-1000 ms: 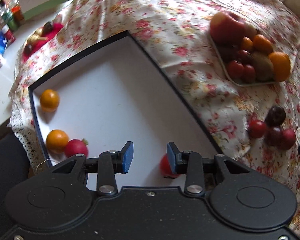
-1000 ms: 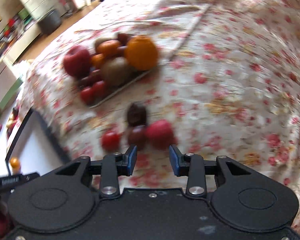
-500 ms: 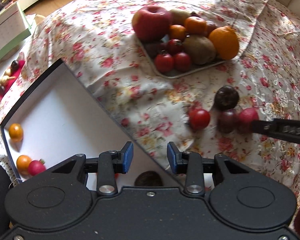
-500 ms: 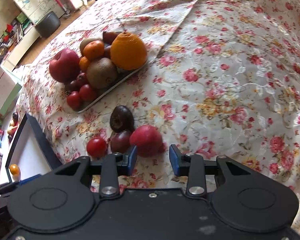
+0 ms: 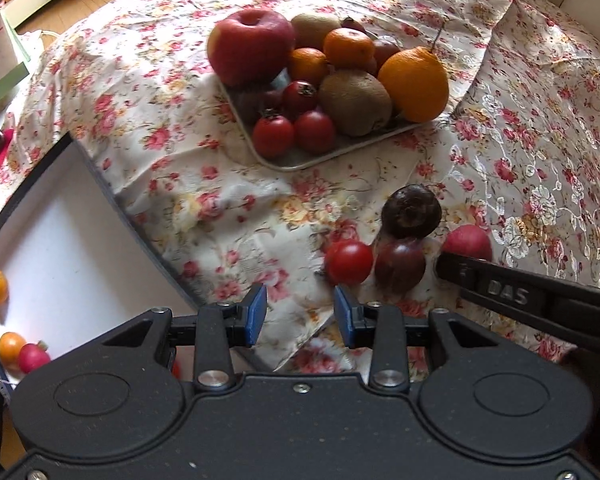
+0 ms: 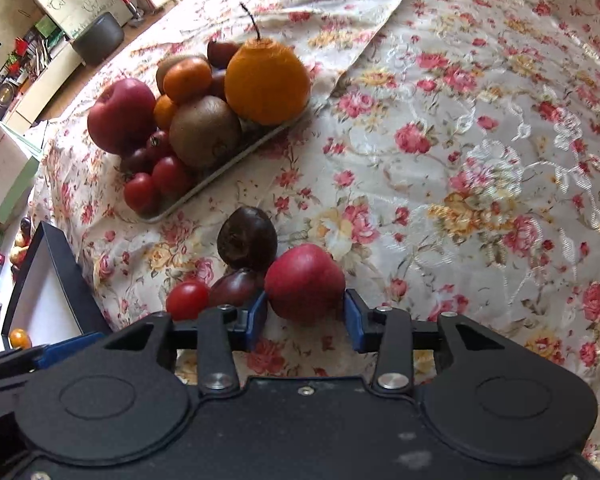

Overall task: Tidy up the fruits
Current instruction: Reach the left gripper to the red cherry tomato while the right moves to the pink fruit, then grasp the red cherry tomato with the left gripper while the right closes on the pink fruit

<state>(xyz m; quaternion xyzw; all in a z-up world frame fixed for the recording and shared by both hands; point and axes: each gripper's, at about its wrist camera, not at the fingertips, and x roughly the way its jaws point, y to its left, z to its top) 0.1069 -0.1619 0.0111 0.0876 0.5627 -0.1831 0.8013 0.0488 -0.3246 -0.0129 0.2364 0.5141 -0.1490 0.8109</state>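
Note:
Several loose fruits lie on the floral cloth: a red fruit (image 6: 304, 282), a dark round fruit (image 6: 246, 242), a dark plum (image 6: 236, 288) and a cherry tomato (image 6: 187, 300). My right gripper (image 6: 305, 322) is open with the red fruit between its fingertips. My left gripper (image 5: 300, 314) is open and empty, just short of the cherry tomato (image 5: 349, 262). A tray (image 5: 300, 160) holds an apple (image 5: 250, 52), kiwis, oranges and tomatoes. A black-rimmed white box (image 5: 60, 248) at the left holds two oranges and a red fruit.
The right gripper's finger (image 5: 520, 292) reaches in from the right in the left wrist view. Beyond the table are a dark pot (image 6: 98, 38), boxes and shelves at the far left. The box's black wall (image 6: 76, 280) stands close to the loose fruits.
My left gripper has swung from over the white box to face the loose fruits. My right gripper has moved forward until the red fruit sits between its fingertips.

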